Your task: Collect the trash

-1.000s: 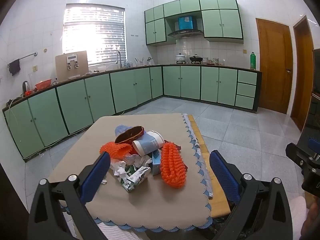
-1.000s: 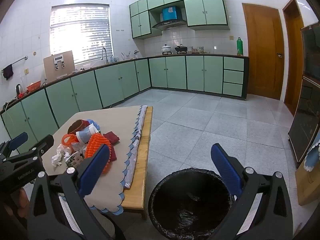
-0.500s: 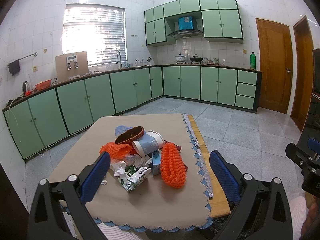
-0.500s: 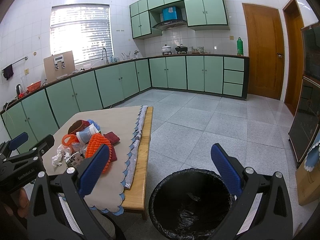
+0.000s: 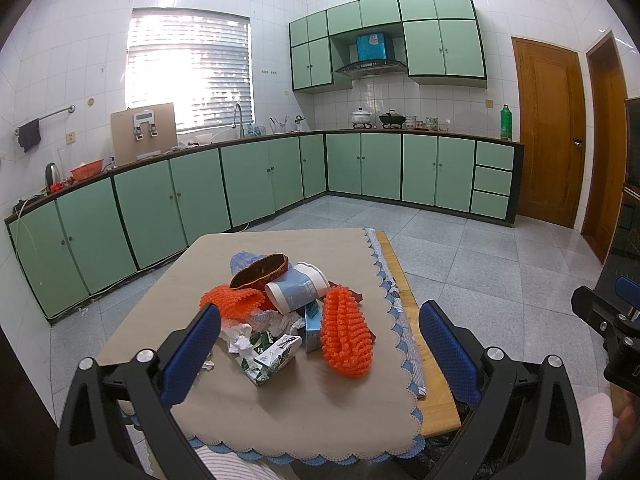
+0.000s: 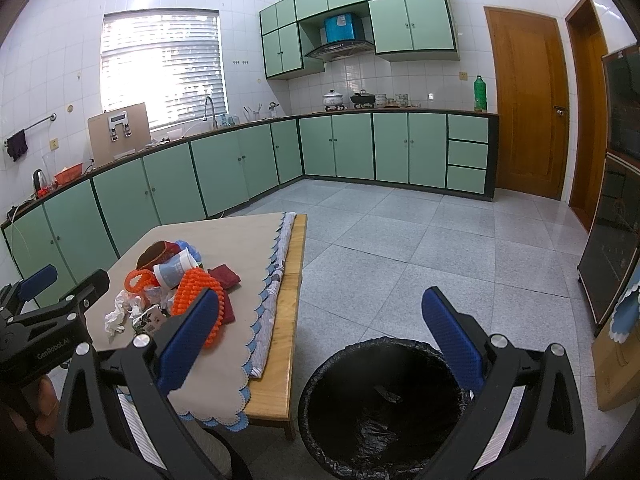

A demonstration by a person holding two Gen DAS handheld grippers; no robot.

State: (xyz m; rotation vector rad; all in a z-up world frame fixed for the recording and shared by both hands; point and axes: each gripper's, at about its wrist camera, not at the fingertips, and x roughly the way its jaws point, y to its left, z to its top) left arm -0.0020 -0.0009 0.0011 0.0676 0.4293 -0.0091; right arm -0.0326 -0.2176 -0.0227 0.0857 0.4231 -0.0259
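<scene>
A heap of trash lies on the low table [image 5: 280, 412]: an orange mesh sleeve [image 5: 346, 336], a second orange mesh piece [image 5: 232, 300], a tipped blue-and-white paper cup [image 5: 298, 290], a brown bowl-like wrapper [image 5: 260, 272], crumpled white paper [image 5: 244, 338] and a squashed carton [image 5: 272, 358]. My left gripper [image 5: 320, 356] hovers open in front of the heap, nothing between its fingers. My right gripper [image 6: 320, 344] stands open above the floor beside the table, over the black-lined bin [image 6: 384, 404]. The heap also shows in the right wrist view, with the orange mesh sleeve [image 6: 196, 286] nearest.
The table wears a beige cloth with a blue scalloped hem [image 6: 248, 360]; its wooden edge [image 6: 280, 360] faces the bin. Green cabinets [image 5: 160, 208] line the far walls. Wooden doors [image 5: 548, 136] stand at right. A dark cabinet [image 6: 616, 240] and grey tiled floor [image 6: 400, 248] lie to the right.
</scene>
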